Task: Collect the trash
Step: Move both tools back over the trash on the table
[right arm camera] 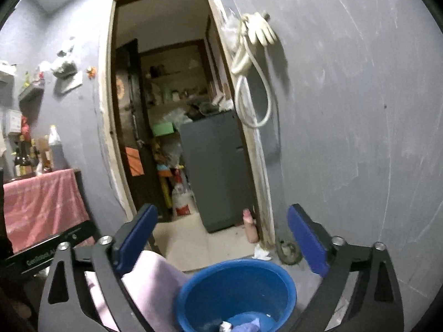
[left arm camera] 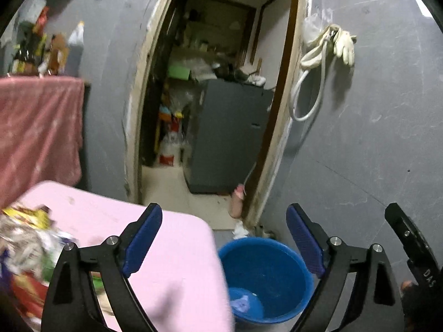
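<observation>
A blue bucket [left arm camera: 267, 276] stands on the floor beside a pink-covered table [left arm camera: 171, 262], with crumpled blue and white trash [left arm camera: 243, 303] lying at its bottom. My left gripper [left arm camera: 224, 238] is open above the table corner and the bucket, nothing between its blue pads. A pile of crumpled wrappers and paper [left arm camera: 27, 246] lies on the table at the far left. In the right wrist view the bucket [right arm camera: 235, 290] sits just below my right gripper [right arm camera: 223, 239], which is open wide and holds nothing. Trash [right arm camera: 243, 325] shows inside the bucket there too.
An open doorway [right arm camera: 177, 127] leads to a cluttered room with a grey fridge [right arm camera: 218, 171]. A hose and gloves [right arm camera: 257, 33] hang on the grey wall. A red-draped shelf with bottles [left arm camera: 41, 121] stands left. A pink bottle [right arm camera: 250, 228] and white scrap [right arm camera: 261, 253] sit by the doorframe.
</observation>
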`<action>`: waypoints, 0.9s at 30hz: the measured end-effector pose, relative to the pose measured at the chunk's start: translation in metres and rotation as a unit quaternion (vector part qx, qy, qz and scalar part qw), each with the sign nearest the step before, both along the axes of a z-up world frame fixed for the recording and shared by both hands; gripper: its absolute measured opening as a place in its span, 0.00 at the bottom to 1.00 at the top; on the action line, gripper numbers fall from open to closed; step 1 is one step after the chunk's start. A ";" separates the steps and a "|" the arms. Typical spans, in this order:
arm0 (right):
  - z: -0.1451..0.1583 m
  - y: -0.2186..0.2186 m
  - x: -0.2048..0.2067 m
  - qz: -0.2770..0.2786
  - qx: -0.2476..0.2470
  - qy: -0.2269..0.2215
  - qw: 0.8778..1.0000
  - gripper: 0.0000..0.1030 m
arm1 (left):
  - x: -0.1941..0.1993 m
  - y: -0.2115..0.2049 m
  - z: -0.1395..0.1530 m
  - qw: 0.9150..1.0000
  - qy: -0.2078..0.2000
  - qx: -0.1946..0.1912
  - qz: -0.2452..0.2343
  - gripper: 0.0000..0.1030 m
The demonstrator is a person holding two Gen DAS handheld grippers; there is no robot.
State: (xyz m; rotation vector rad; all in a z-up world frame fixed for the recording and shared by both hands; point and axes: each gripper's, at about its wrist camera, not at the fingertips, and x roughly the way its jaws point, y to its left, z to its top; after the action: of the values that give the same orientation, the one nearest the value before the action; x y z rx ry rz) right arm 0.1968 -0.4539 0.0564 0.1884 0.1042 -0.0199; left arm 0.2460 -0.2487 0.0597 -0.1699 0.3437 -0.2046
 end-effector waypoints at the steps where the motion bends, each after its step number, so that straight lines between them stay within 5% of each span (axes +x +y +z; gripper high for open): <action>1: 0.003 0.007 -0.007 0.005 0.001 -0.006 1.000 1.00 | -0.006 0.007 0.004 1.000 -0.004 0.006 0.003 0.88; 4: 0.009 0.025 -0.023 0.017 0.001 -0.021 1.000 1.00 | -0.028 0.028 0.008 1.000 -0.017 0.017 0.019 0.95; 14: 0.002 0.095 -0.060 0.068 0.022 -0.028 0.997 1.00 | -0.100 0.122 0.005 0.995 -0.028 0.013 0.092 0.95; 27: -0.032 0.176 -0.044 0.164 -0.007 0.039 0.986 1.00 | -0.140 0.223 -0.041 0.985 0.037 0.010 0.167 0.97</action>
State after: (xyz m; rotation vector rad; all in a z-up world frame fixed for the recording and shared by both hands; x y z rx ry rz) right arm 0.1528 -0.2778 0.0241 0.1539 0.2118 0.2994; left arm 0.1060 -0.0255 0.0183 -0.2133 0.3864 0.1378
